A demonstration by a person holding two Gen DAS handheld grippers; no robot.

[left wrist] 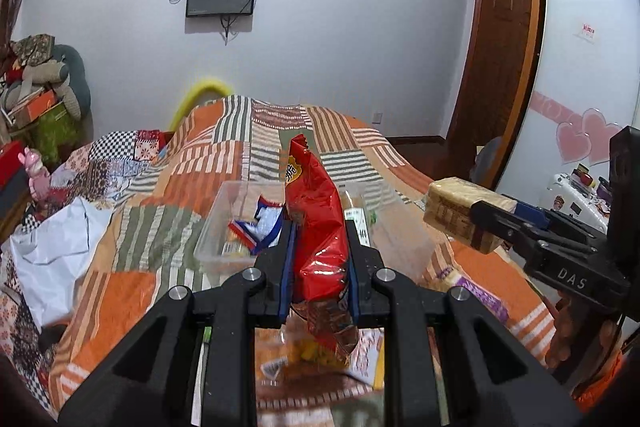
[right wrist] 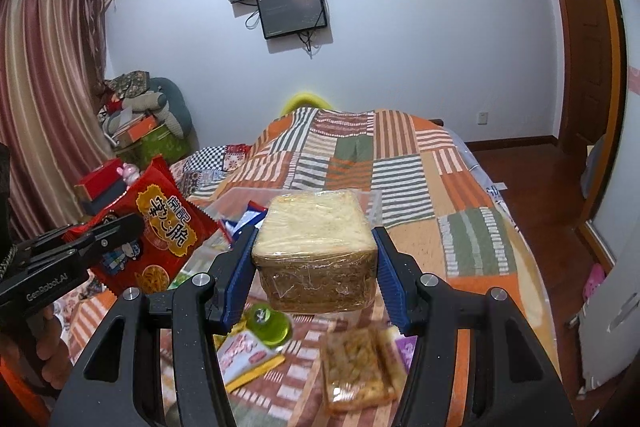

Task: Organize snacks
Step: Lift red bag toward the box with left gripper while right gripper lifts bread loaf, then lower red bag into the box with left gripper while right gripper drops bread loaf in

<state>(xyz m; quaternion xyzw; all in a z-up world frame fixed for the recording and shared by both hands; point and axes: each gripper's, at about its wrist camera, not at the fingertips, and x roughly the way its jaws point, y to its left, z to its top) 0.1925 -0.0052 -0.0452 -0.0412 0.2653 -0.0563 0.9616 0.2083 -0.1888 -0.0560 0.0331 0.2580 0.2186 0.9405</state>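
Clear bin (left wrist: pixel 224 223) beyond gripped red bag (left wrist: pixel 320 227)

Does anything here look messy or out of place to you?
Yes. Several snack packets lie scattered loose on the patchwork bedspread instead of in the clear plastic bin. The red chip bag looks crumpled where the left gripper's fingers pinch it.

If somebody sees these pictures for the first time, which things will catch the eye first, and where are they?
The red snack bag stands out first, clamped upright in the left tool above the clear plastic box on the striped bedspread. Next comes the wrapped bread block, held in the air by the right tool over loose snacks on the bed.
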